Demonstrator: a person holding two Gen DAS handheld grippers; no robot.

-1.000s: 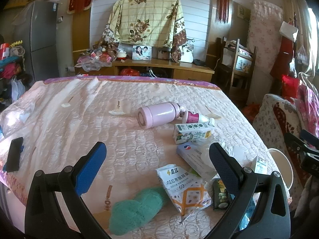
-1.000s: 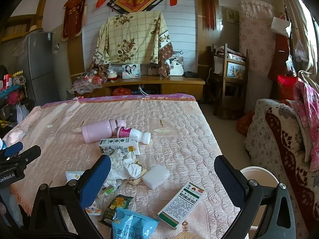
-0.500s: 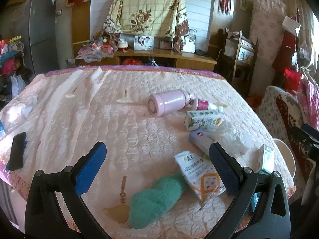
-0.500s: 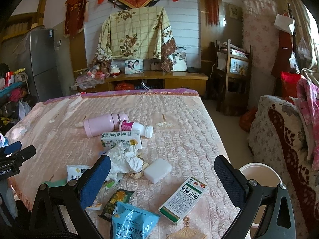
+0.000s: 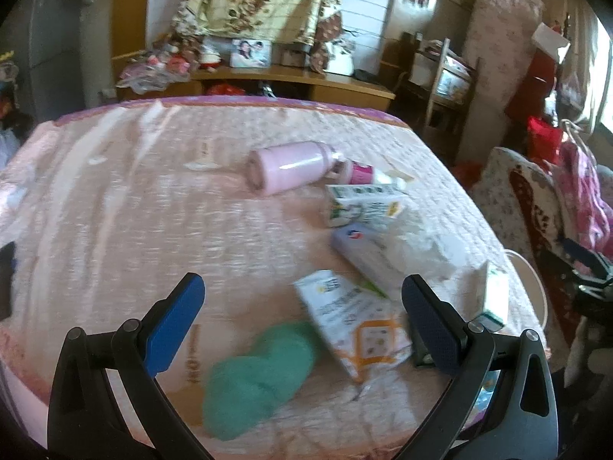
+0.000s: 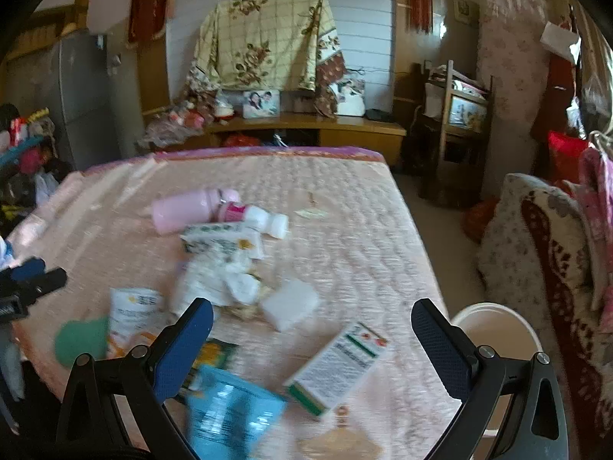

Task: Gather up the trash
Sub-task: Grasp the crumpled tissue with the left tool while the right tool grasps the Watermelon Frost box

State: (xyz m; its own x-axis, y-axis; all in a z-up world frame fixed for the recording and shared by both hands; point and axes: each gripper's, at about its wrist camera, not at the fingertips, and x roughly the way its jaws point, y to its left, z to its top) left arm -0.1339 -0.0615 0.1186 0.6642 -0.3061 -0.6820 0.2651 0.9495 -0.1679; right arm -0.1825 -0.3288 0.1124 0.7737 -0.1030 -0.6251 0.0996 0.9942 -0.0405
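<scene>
Litter lies on a pink quilted bed (image 5: 115,199). In the left wrist view a white snack packet (image 5: 350,324) and a green fuzzy cloth (image 5: 256,379) lie between the fingers of my left gripper (image 5: 302,322), which hangs open above them. In the right wrist view my right gripper (image 6: 312,343) is open over a white-and-green carton (image 6: 339,368), a blue packet (image 6: 230,418), crumpled tissue (image 6: 218,283) and a white block (image 6: 291,303). A cream bin (image 6: 494,339) stands on the floor at the bed's right edge.
A pink flask (image 5: 287,165), a pink-labelled white bottle (image 6: 254,216) and a milk carton (image 5: 364,201) lie mid-bed. A black phone (image 5: 5,280) rests at the left edge. A floral sofa (image 6: 551,268) flanks the bin; a wooden cabinet (image 6: 306,130) stands beyond the bed.
Both views have shifted back and upward from the bed, so the litter sits further up in the frames. Both grippers have stayed open and nothing was picked up.
</scene>
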